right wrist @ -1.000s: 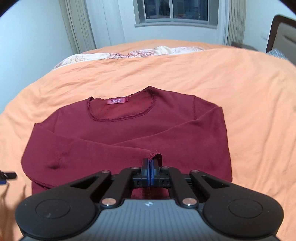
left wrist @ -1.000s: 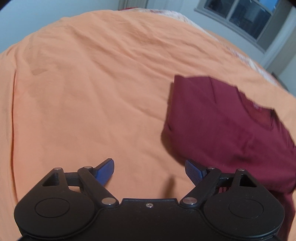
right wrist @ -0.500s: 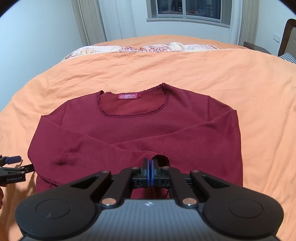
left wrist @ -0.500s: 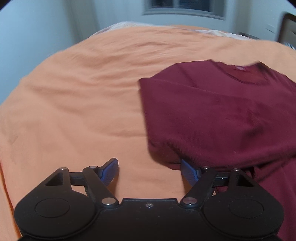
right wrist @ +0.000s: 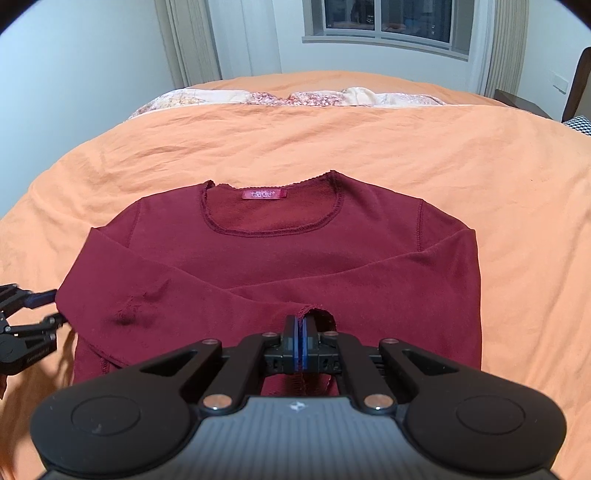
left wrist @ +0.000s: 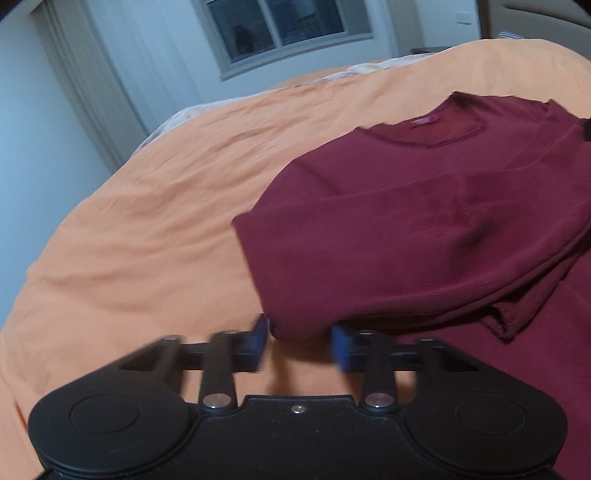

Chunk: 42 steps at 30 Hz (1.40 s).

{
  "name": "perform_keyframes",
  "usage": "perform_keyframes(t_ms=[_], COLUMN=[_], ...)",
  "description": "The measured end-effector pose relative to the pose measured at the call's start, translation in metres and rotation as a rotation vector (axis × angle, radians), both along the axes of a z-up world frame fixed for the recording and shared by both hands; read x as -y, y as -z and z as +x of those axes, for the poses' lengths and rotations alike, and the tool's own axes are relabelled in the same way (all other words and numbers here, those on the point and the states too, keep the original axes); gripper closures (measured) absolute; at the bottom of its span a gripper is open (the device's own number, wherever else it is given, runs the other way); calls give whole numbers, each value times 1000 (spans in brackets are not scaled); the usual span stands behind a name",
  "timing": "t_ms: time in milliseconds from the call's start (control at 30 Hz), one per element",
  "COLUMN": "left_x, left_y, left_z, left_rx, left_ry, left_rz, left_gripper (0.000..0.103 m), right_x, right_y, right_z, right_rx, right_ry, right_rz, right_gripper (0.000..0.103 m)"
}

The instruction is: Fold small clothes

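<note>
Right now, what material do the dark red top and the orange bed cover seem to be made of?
The dark red top looks like soft matte knit, probably cotton: fine ribbing and stitched seams show. The orange bed cover looks like thin matte woven cloth, with crisp wrinkles; the fibre is unclear.

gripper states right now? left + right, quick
Left gripper: open, its fingers straddling the folded edge of the maroon top, not closed on it.
Right gripper: shut on the sleeve cuff.

Soft indoor light, dark window (right wrist: 384, 22), left view motion-blurred, right sharp, fisheye-curved edges
</note>
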<state>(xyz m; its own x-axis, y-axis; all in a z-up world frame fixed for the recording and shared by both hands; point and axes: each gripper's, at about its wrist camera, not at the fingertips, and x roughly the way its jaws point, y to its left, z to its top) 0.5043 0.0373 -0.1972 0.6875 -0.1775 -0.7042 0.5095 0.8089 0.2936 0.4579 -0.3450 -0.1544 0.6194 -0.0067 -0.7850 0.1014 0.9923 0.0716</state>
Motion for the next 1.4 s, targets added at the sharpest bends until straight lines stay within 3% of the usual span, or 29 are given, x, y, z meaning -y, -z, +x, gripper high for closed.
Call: perform_keyframes(t_ms=[100,267,467,533,600,633,700,733,800,833,900,1067,1233,1333,1400], left_x=[0,-14,-15,-16,-19,-23,-33,-39,-48,-51,-55,-43,-24,-11,-3], left_y=[-5,-12,1,0,2,4,6,5,-1,-4,-10,-14,-22,-18,-13], left_z=[-3,6,8,7,1,-1,-11,-16,-26,-33,-51,-103,-149,-167,-179], left_rx=[35,-23,-84,-89,-101,-115,-132,-137,-160,-172,-185,-215,-267,-343,-383], left_ry=[-35,-174,-162,-160,-165,-175,-199,-217,-271,-298,-334,-329,-251,-227,-229], left_rz=[33,-48,-6,20,48,64,67,49,-5,-30,-65,-48,-115,-152,-143], left_gripper=[89,90,88,85,83,82,81,81,64,57,30,8,1,1,2], right_x=[-2,-12,-12,-6,-2,-2,-3,-3,-3,-2,-1,12,32,47,54], right_y=[-1,3,40,45,43,42,44,46,51,54,55,49,47,52,54], right_z=[0,3,18,18,15,12,7,3,-8,-16,-34,-101,-161,-187,-203], right_rx=[4,-24,-202,-228,-219,-219,-229,-239,-257,-265,-281,-271,-307,-338,-337], right_ry=[-10,-42,-38,-1,17,20,23,26,34,36,41,127,222,265,283], right_rz=[8,18,-29,-13,-27,-46,-73,-84,-102,-103,-112,-125,-117,-87,-125], right_gripper=[101,101,99,90,68,62,32,27,9,6,3,0,0,0,0])
